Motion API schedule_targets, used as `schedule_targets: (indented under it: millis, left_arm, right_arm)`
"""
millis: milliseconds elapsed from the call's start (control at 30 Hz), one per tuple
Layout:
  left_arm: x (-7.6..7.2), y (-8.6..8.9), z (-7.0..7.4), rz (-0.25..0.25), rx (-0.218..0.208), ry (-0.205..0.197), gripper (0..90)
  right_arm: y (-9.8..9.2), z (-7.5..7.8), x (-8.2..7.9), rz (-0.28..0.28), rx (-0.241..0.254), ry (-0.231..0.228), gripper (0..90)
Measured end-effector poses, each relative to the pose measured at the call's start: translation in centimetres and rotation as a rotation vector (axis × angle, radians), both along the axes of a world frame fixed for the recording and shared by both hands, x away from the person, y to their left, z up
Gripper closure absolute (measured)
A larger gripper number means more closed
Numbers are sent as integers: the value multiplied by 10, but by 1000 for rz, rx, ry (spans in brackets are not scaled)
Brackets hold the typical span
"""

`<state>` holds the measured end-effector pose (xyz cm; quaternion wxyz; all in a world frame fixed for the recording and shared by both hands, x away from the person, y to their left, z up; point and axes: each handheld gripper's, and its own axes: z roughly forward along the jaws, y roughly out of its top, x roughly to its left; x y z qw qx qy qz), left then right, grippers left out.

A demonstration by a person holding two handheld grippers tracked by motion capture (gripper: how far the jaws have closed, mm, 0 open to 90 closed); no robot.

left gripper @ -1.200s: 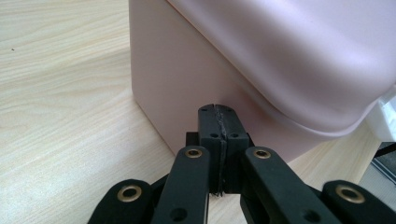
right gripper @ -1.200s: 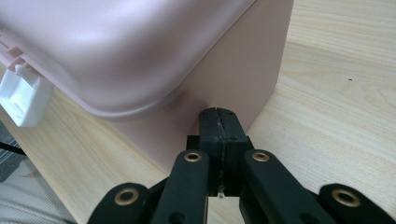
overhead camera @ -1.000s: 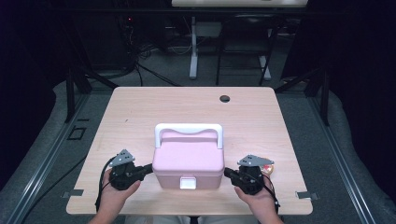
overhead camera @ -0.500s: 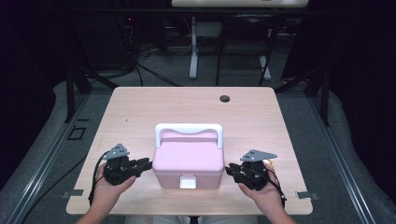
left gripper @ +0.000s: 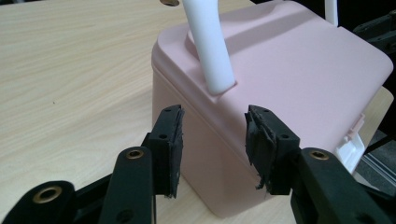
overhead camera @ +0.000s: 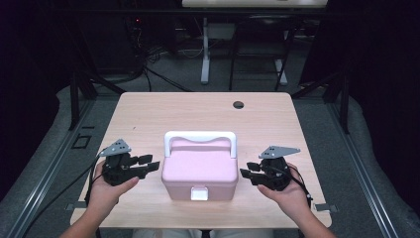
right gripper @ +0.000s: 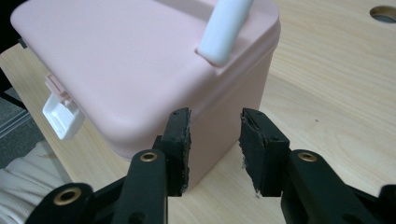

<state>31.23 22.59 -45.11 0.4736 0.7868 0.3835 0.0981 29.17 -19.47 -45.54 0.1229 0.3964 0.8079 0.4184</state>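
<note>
A pink lidded box (overhead camera: pixel 199 171) with a white carry handle (overhead camera: pixel 199 137) and a white front latch (overhead camera: pixel 199 193) stands near the table's front edge. My left gripper (overhead camera: pixel 149 162) hovers just left of it, jaws pointing at its side wall (left gripper: pixel 205 158). On the other side my right gripper (overhead camera: pixel 250 170) points at the box (right gripper: pixel 140 74) as well. Both grippers' jaws have just been opening, with nothing between them and a small gap to the box. In the left gripper view the handle's post (left gripper: pixel 210 51) rises from the lid.
The light wood table (overhead camera: pixel 148 119) has a round cable hole (overhead camera: pixel 238 104) at the back right. Dark floor, cables and white table legs lie beyond the far edge. A person's hands hold both grippers at the front.
Both grippers have lifted and drawn slightly away from the box sides, and their jaws have spread apart. The box has stayed in place.
</note>
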Motion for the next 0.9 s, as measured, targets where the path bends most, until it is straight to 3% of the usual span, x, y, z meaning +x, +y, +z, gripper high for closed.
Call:
schedule_targets:
  millis: [300,567,900]
  left_arm:
    - [11,-9,12,-5,8,-24,487]
    - [23,-19,13,-13,27,-15,472]
    - [31,-28,9,-24,23,10,472]
  right_arm:
    - [5,12,11,34,46,-27,524]
    - [11,12,24,40,69,-31,497]
    - [19,9,39,30,80,-31,496]
